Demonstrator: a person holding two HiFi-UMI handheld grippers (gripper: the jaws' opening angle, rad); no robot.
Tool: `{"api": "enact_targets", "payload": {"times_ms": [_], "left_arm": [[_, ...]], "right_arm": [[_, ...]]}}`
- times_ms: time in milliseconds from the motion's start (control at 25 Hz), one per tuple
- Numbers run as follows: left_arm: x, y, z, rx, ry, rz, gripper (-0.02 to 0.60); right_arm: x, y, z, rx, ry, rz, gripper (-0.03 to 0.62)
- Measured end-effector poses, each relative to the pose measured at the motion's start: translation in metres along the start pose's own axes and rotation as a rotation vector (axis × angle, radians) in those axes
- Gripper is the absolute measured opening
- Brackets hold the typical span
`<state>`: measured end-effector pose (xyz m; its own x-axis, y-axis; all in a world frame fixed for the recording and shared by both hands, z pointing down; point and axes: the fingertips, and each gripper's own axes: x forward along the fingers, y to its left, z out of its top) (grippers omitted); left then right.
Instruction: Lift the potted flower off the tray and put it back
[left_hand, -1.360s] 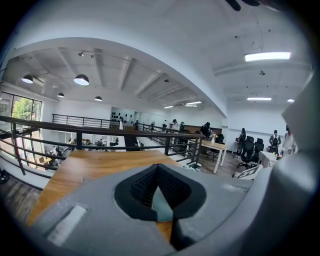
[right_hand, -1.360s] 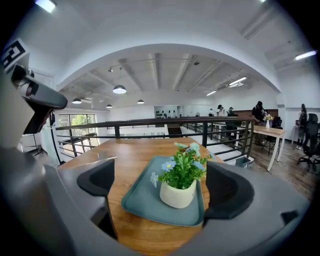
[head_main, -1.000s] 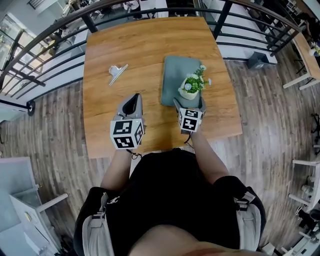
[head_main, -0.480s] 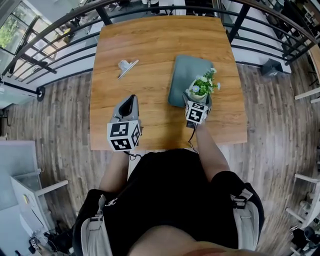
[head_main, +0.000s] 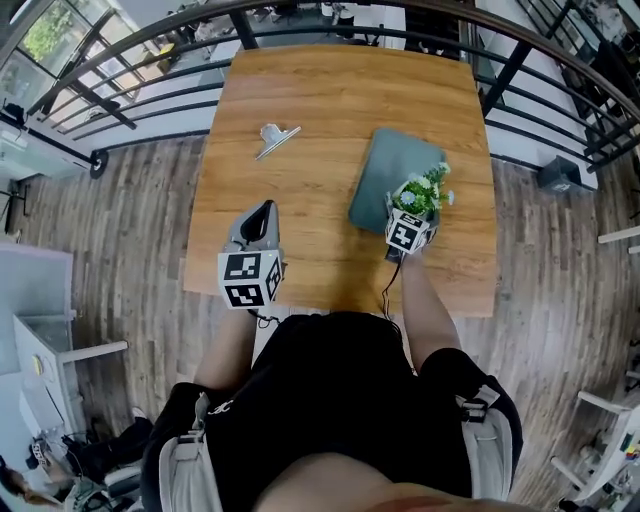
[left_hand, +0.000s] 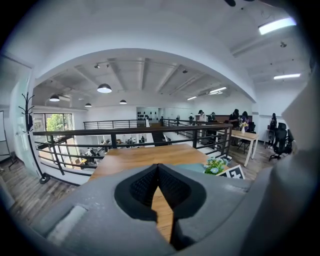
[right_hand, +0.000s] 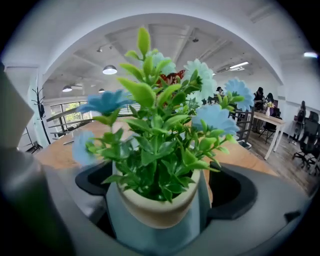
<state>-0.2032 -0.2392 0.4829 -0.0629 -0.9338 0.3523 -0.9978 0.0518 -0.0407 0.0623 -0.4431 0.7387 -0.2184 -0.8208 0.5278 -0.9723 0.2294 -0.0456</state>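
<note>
The potted flower (head_main: 421, 192) stands upright between the jaws of the right gripper (head_main: 409, 214), over the near right corner of the grey-green tray (head_main: 385, 168). In the right gripper view the cream pot (right_hand: 157, 202) fills the gap between the two black pads, which press on its left and right sides, and green leaves and pale blue blooms rise above the rim. No view shows whether the pot base touches the tray. The left gripper (head_main: 263, 211) is held over the near left part of the wooden counter (head_main: 330, 90), well apart from the tray. In its own view the left gripper (left_hand: 158, 168) has its jaws pressed together at the tips with nothing between them. The tray lies flat on the right half of the counter, one long edge near the counter's right edge. A metal binder clip (head_main: 276, 138) lies on the counter farther back and to the left. A black railing (head_main: 150, 72) runs beyond the counter's far side.
</note>
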Motion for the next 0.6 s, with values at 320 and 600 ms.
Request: {"api": "enact_targets", "payload": {"times_ms": [320, 600], "left_arm": [[-0.014, 0.019, -0.005, 0.004, 0.01, 0.065, 0.015], [-0.02, 0.035, -0.01, -0.004, 0.021, 0.095, 0.015]], "right_arm": [[0.024, -0.004, -0.006, 0.015, 0.037, 0.017, 0.58], [0.032, 0.0, -0.005, 0.032, 0.028, 0.022, 0.578]]}}
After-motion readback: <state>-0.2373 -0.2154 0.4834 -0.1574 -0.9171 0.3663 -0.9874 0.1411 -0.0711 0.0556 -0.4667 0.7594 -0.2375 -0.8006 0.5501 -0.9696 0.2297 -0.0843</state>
